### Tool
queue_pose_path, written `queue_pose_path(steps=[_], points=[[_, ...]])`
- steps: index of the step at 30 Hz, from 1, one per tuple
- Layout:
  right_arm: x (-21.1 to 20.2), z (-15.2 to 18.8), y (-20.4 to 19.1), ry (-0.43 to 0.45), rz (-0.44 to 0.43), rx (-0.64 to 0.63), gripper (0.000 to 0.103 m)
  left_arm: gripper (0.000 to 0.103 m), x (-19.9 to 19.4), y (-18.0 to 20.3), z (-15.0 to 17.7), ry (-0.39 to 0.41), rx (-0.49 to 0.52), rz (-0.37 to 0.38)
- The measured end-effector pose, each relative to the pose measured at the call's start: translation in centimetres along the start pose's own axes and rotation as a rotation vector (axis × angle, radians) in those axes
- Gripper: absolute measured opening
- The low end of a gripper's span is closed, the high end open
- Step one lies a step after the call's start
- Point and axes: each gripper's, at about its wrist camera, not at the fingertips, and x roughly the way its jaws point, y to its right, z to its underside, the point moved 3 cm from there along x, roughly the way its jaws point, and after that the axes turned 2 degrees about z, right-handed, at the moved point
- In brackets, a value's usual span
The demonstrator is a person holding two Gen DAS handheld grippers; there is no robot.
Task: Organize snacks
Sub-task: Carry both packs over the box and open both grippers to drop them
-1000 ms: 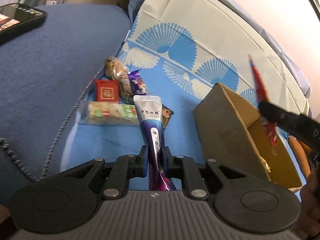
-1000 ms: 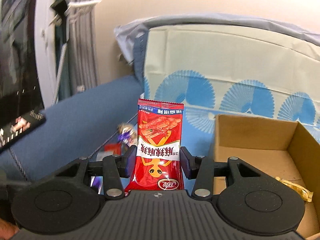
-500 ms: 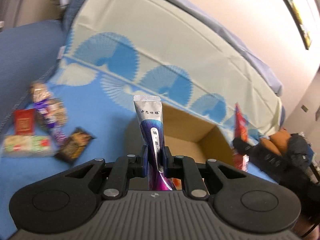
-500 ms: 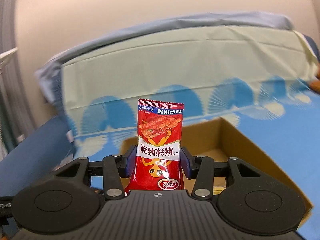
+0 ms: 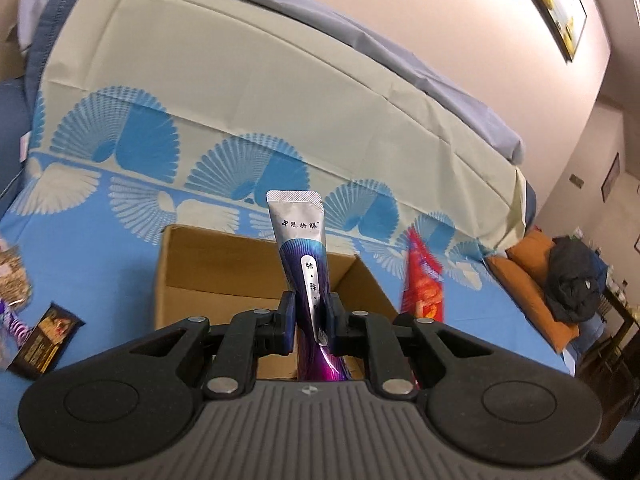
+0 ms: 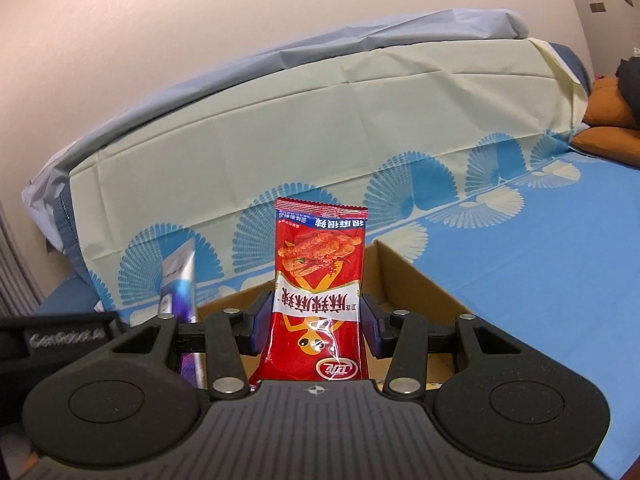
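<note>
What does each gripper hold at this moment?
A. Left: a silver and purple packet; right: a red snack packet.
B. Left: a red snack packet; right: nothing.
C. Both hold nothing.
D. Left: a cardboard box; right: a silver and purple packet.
A: the left gripper is closed on the silver and purple packet, and the right gripper is closed on the red snack packet, both near the open cardboard box.

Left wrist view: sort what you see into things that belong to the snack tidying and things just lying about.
Belongs to the job:
- silver and purple foil snack pouch, held in the left claw
- red plastic snack packet, held in the right claw
- open brown cardboard box
- small dark brown snack packet on the blue sheet

Just lying about:
- orange cushion
- dark bundle of clothing
- framed picture
</note>
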Motion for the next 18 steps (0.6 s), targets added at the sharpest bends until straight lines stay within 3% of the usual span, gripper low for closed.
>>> queue_pose_path(steps=[1, 3, 4, 5, 9, 13, 16, 18], points=[[0.0, 0.0, 0.0, -0.001, 0.000, 0.001, 0.051, 0.019, 0.2, 0.1, -0.2, -0.012, 0.003, -0.007], [0.2, 0.1, -0.1, -0.008, 0.012, -0.004, 0.056, 0.033, 0.4, -0.1, -0.5, -0.019, -0.005, -0.017], [0.2, 0.1, 0.0, -0.005, 0.029, -0.002, 0.061, 0.053, 0.1, -0.5, -0.8, -0.011, -0.011, -0.023], [0.2, 0.1, 0.2, -0.002, 0.033, 0.003, 0.064, 0.066, -0.2, -0.8, -0.9, -0.001, -0.012, -0.030], [0.2, 0.1, 0.3, -0.005, 0.032, 0.002, 0.068, 0.070, -2.0, -2.6, -0.2, 0.009, 0.010, -0.085], [0.3, 0.5, -0.4, -0.014, 0.025, -0.025, 0.069, 0.073, -4.9, -5.8, 1.2, 0.016, -0.042, -0.127], [0.2, 0.7, -1.0, -0.021, 0.009, -0.035, 0.069, 0.079, -7.1, -8.6, 2.4, -0.006, -0.061, -0.211], [0.1, 1.0, -1.6, -0.028, -0.003, -0.049, 0.069, 0.082, -8.1, -10.7, 3.2, -0.074, -0.056, -0.263]])
